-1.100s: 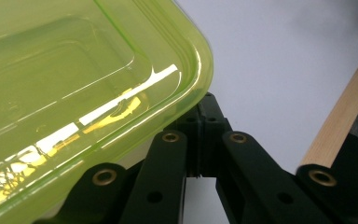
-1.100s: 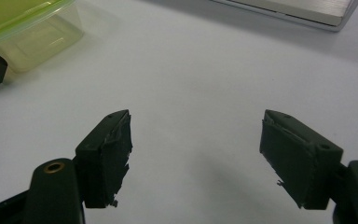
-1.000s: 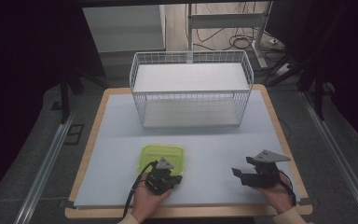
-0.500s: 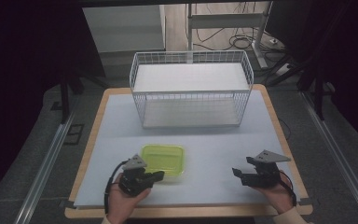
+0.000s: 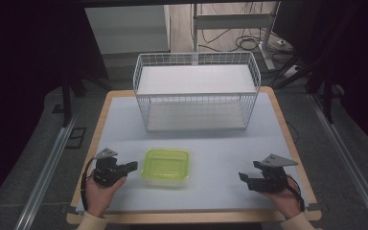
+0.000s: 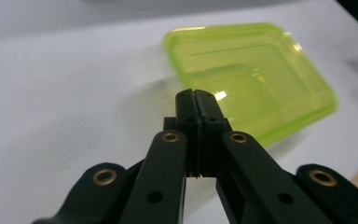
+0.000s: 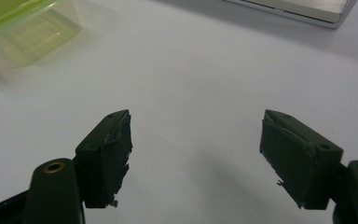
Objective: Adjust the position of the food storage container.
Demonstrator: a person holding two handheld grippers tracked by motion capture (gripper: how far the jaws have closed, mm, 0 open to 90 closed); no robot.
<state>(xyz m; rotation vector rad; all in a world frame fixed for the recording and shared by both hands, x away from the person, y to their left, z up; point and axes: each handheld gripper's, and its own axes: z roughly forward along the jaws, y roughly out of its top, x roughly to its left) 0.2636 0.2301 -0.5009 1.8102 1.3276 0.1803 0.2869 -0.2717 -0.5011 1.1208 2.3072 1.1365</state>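
The green tub [image 5: 166,164] lies on the table [image 5: 220,191] near its front edge, left of centre, in front of the wire basket [image 5: 196,91]. The left gripper [image 5: 130,166] sits just left of the tub, jaws pressed together on nothing, their tips pointing at the tub's left side with a small gap between. In the left gripper view the closed tips stand before the tub's [image 6: 256,79] near rim.

1 second ago this gripper was at the tub's front edge, over its rim; half a second ago it had drawn back to the left, and now it lies further left and clear of the tub. The tub has kept its place.

The right gripper [image 5: 243,177] stays near the table's front right, well apart from the tub, jaws spread wide over bare table [image 7: 200,84].
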